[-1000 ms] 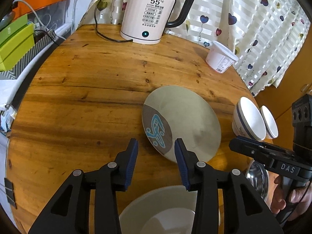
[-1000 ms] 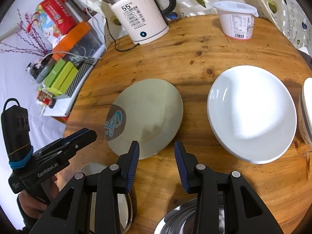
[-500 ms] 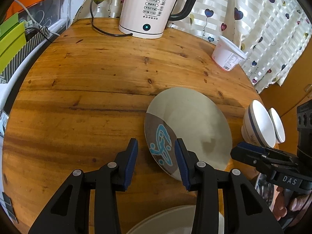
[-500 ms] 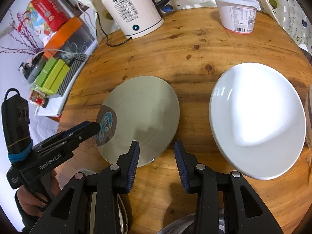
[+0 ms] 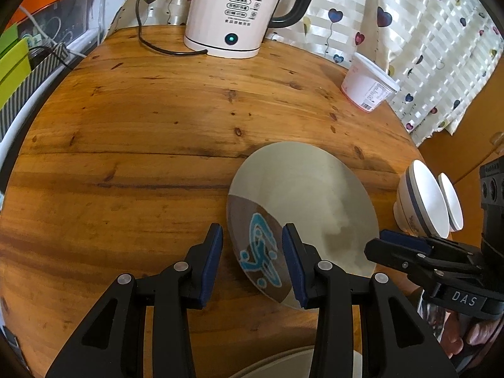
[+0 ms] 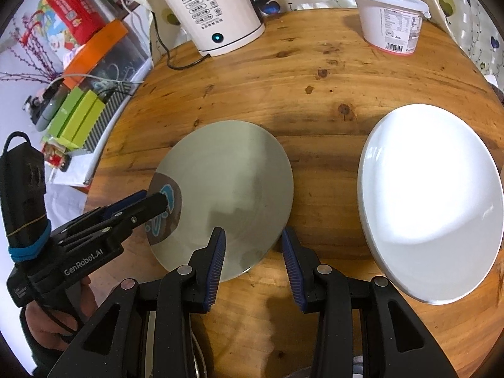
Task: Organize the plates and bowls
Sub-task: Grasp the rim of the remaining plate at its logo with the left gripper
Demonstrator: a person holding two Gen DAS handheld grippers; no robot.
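occluded: grey plate [image 6: 226, 189] rim under left tool [image 6: 148, 201] | cropped: pale dish [image 5: 293, 365] (perhaps a bowl)

Count on the table [image 5: 132, 132]: one grey plate with a blue motif [image 5: 302, 208]; one white plate [image 6: 431, 208]; two white bowls lying on their sides, one with a dark band [image 5: 422, 201] and a second bowl just behind it [image 5: 451, 201]; one white electric kettle reading 55 [image 5: 239, 12]; one lidded white tub [image 5: 368, 86]. Two tools noted: the left tool [image 5: 252, 261] and the right tool [image 6: 253, 264]. Part of one further pale dish [image 5: 283, 365] shows at the lower edge, kind unclear
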